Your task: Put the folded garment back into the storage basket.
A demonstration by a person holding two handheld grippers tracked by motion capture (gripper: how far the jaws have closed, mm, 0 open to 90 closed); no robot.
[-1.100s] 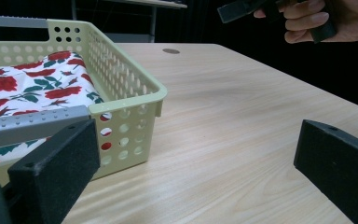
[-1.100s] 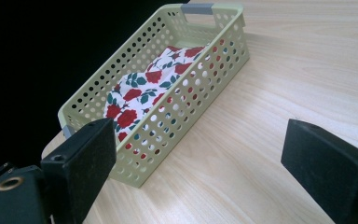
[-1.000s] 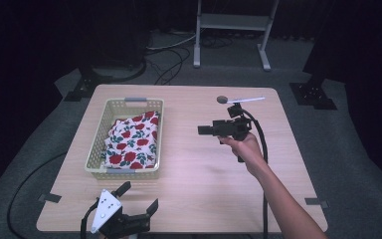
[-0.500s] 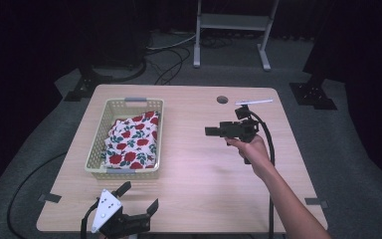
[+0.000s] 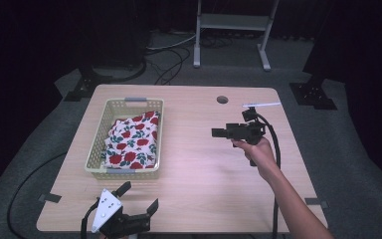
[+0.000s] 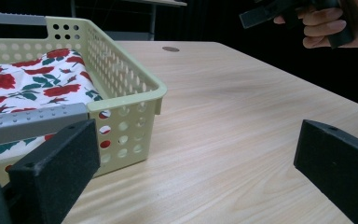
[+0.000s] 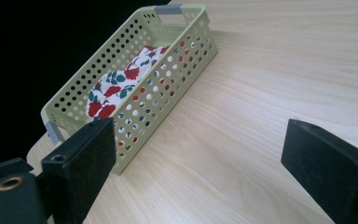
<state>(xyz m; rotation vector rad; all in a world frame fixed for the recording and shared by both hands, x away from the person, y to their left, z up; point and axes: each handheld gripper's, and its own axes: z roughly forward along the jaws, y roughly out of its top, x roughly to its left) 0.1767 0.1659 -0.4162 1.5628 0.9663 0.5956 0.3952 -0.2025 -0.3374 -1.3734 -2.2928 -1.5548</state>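
A pale yellow basket (image 5: pixel 95 149) holding rose-print cloth (image 5: pixel 129 142) sits on the wooden table (image 5: pixel 194 169).

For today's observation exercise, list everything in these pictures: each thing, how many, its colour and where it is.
table: one, light wood, centre of the high view
basket: one, pale yellow-green with grey handles, table's left part
cloth: one, white with red roses, inside the basket
white stick: one, table's far right
left gripper: one, black, near table edge, fingers apart
right gripper: one, black, held above the table's right part
hand: one, holding the right gripper
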